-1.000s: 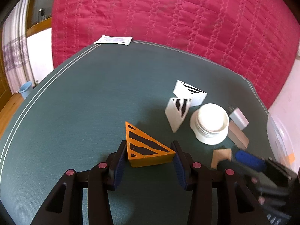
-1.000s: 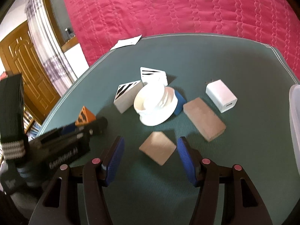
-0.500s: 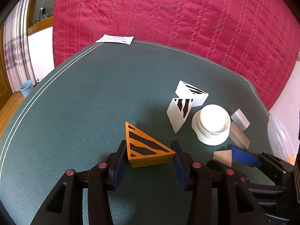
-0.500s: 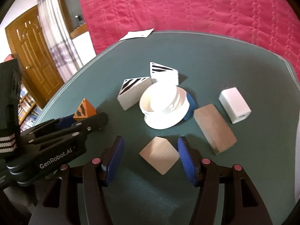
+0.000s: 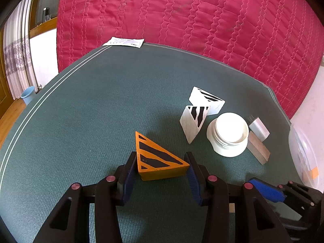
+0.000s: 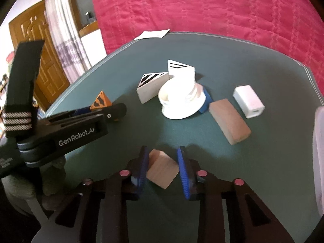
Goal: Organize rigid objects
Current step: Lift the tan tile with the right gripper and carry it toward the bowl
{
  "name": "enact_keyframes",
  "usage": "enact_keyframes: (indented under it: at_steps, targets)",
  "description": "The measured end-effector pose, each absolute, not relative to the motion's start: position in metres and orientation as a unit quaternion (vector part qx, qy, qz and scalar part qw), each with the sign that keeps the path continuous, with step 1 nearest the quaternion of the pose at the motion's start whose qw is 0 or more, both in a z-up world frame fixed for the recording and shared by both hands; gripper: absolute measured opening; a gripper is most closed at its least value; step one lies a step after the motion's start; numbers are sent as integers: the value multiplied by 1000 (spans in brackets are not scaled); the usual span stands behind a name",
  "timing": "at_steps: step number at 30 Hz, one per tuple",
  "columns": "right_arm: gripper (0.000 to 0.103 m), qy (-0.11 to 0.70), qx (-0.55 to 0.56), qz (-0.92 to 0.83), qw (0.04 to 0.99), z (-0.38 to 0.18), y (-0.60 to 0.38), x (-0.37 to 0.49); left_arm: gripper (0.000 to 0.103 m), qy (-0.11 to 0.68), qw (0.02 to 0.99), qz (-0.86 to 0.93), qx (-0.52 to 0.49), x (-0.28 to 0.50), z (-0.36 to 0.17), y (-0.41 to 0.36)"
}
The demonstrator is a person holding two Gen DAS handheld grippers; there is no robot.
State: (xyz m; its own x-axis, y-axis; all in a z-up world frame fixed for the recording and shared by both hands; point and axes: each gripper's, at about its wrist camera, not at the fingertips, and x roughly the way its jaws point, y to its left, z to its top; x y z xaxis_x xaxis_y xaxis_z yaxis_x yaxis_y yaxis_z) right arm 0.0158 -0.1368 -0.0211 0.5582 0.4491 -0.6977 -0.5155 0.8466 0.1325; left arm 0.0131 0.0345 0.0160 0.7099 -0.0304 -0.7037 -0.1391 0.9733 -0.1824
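Note:
My left gripper [image 5: 161, 168] is shut on an orange wedge with black stripes [image 5: 158, 160] that rests on the green table [image 5: 101, 105]. The wedge's tip also shows in the right wrist view [image 6: 100, 100] past the left gripper's body [image 6: 60, 129]. My right gripper [image 6: 163, 165] is shut on a small plain wooden block [image 6: 162, 169], held above the table. Two white striped wedges [image 5: 194, 121] [image 5: 206, 100], a white round cup-like piece [image 5: 229, 134], a long wooden block [image 6: 228, 118] and a white charger cube [image 6: 248, 101] lie in a cluster.
A blue object [image 6: 205, 101] peeks out behind the white round piece. A clear plastic container [image 5: 303, 154] stands at the table's right edge. A white paper packet [image 5: 124, 41] lies at the far edge. A red quilt [image 5: 182, 16] hangs behind the table.
My right gripper has closed on the small wooden block and lifted it off the table, pulling back. My left gripper has stayed shut on the orange wedge.

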Motion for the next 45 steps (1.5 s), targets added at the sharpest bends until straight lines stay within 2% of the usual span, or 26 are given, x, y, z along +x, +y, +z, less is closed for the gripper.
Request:
enact_keyframes:
  at_steps: [12,15,19,33,37,42,45]
  targets:
    - [23,399,-51,306,863,-21,-147,-4,48,380,918,29,-112,13,16,34]
    - [30,409,-55,311,856,-25,-150,-13,48,380,918,29,-111,13,16,34]
    - [30,415,-67,309,853,-29,-153,-27,48,380,918,28,-111,12,16,32]
    - [32,415,9,288,863,-29,-147,-9,48,380,918,28,-111,12,17,32]
    - [38,411,13,275,869,-26,-142,3,48,381,917,27,-112,12,17,33]
    - [47,396,-34,255,881,-24,-122,0,48,381,917,27,-112,12,18,34]
    - [48,391,-56,239,887,-24,-112,1,48,381,917,29,-113,12,17,35]
